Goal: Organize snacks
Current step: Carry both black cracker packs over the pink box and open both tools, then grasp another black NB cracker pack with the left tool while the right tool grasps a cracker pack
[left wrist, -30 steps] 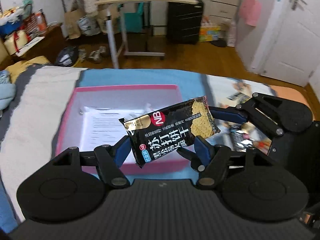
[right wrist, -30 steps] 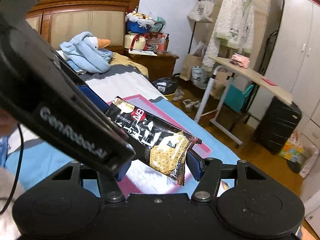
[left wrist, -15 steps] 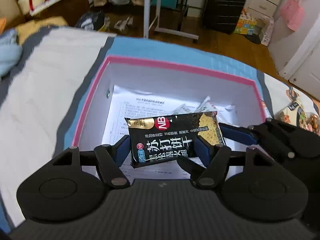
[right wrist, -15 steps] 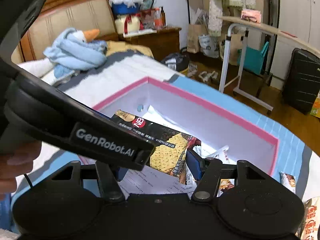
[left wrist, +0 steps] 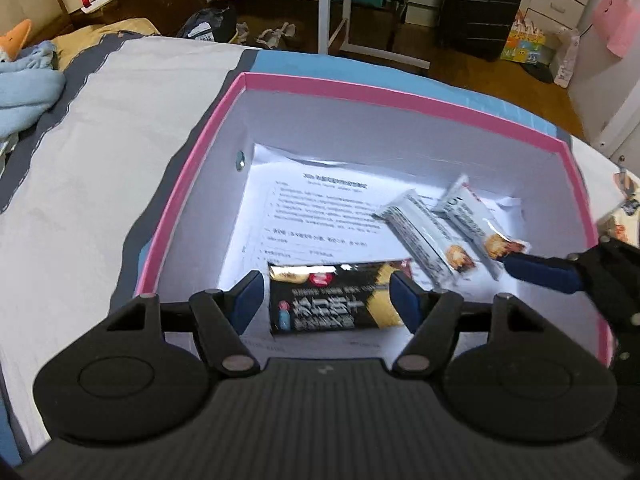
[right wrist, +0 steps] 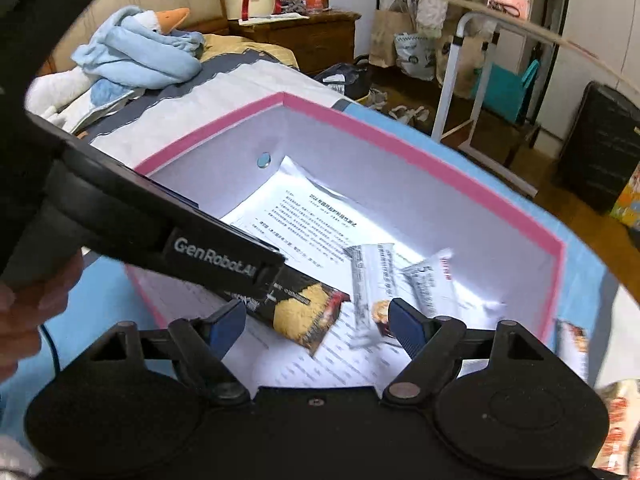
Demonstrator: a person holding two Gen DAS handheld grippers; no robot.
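Dropped the black cracker pack (left wrist: 334,300) into the pink box (left wrist: 400,94), both left tongs (left wrist: 327,295) and right tongs (right wrist: 316,322) wide, probably needing another snack next.

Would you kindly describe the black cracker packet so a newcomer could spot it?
Find the pink-rimmed box on the bed. On the printed sheet lining it lies the black cracker packet, nearest the cameras. The two packets beside it are white.
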